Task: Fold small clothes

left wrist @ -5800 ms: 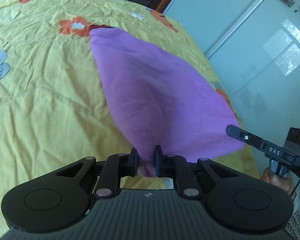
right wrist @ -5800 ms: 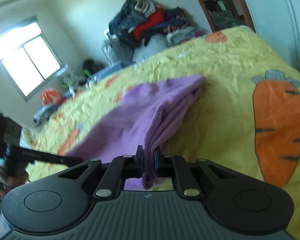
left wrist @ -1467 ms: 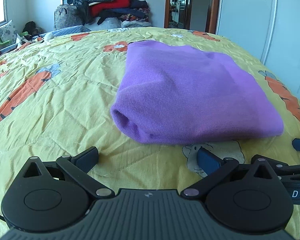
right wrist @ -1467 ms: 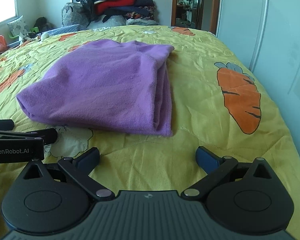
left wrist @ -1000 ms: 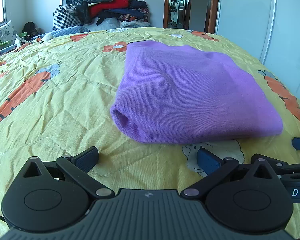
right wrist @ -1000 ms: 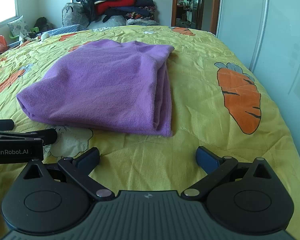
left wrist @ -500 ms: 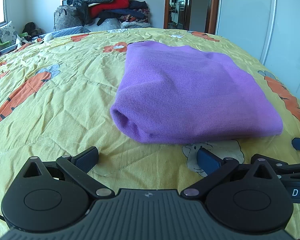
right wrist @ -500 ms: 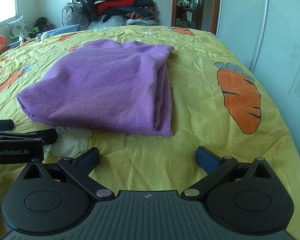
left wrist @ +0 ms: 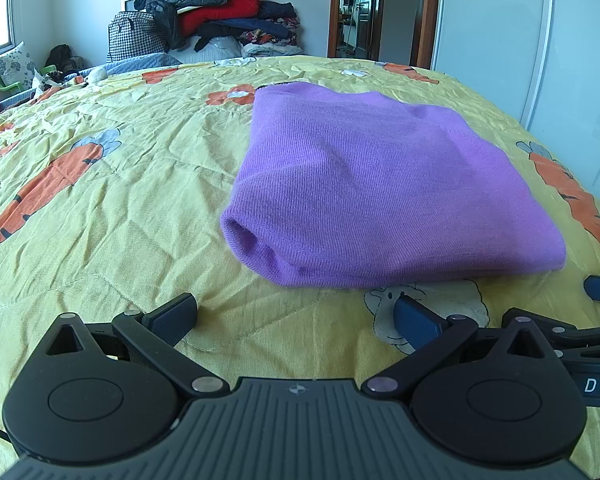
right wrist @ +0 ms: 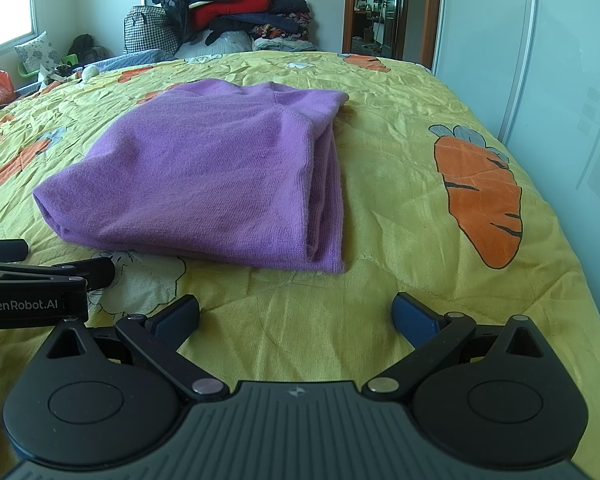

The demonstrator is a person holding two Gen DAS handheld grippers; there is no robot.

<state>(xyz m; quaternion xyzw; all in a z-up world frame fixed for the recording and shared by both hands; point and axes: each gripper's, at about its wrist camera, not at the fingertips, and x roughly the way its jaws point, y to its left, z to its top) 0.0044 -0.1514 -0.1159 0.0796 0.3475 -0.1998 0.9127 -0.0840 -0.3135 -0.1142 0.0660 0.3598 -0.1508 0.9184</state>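
— Left wrist view first: what do we have in front of us?

— We see the folded purple knitted garment lying flat on the yellow quilted bedspread with orange carrot prints, nearer the bed's right edge than its left. Our left gripper sits low over the spread just short of the garment's rounded near fold, its blue-padded fingers spread wide with nothing between them.

— And from the right wrist view?

— The same garment, its stacked layered edges facing the bed's right side. Our right gripper is also parted wide and empty, apart from the cloth's near right corner. The left gripper shows at the left border.

— Anything beyond the bed?

— We see a heap of dark and red clothes against the far wall, past the bed's far edge.
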